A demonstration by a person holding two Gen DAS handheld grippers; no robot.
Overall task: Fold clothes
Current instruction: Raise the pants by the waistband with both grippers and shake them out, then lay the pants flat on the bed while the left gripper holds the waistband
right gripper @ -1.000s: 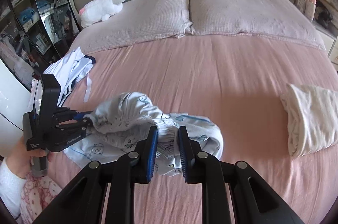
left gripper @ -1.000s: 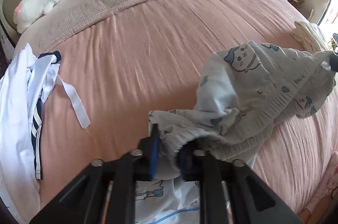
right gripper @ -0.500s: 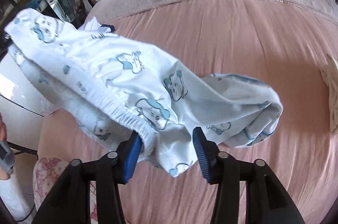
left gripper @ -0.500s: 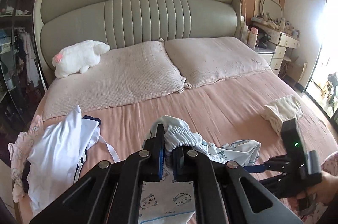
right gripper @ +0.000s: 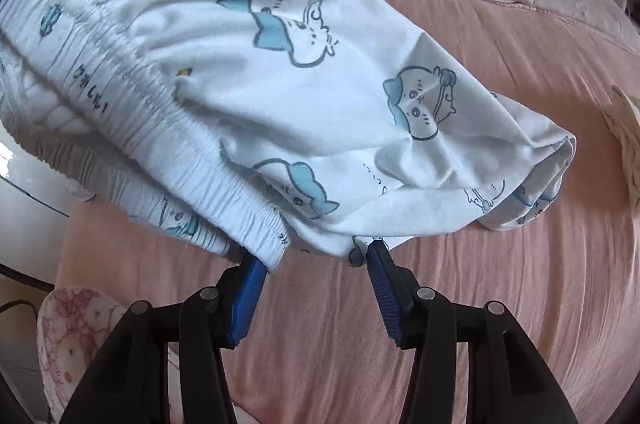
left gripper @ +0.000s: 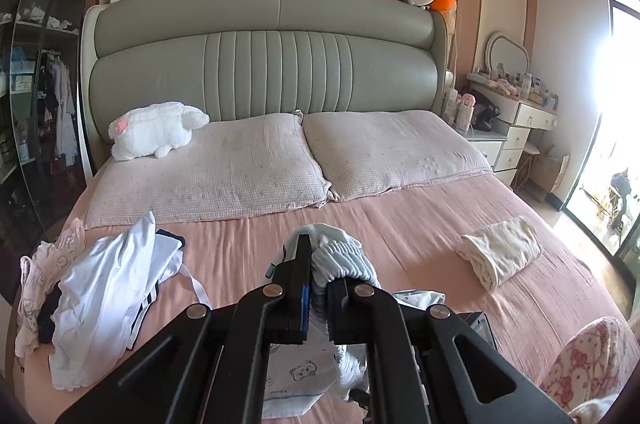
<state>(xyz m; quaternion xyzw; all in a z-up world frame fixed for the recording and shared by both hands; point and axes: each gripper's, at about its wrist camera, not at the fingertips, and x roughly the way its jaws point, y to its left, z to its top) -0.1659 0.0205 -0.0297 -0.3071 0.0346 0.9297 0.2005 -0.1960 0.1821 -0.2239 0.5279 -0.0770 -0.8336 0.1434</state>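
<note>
Left gripper (left gripper: 318,298) pinches the shorts (right gripper: 280,63) by their waistband, jaws pressed on it. Right gripper (right gripper: 316,264) is spread wide — soft, light, floppy cotton, best held at that gathered waistband.

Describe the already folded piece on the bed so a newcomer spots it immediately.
On the pink bed, look right, below the right-hand pillow. The folded cream cloth lies there alone, compact and plain, unlike the loose white pile at the left edge.

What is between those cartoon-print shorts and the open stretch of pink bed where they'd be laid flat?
Nothing visible. The shorts hang above bare pink sheet. The folded cream cloth lies off to the right, the white clothes pile off to the left.
</note>
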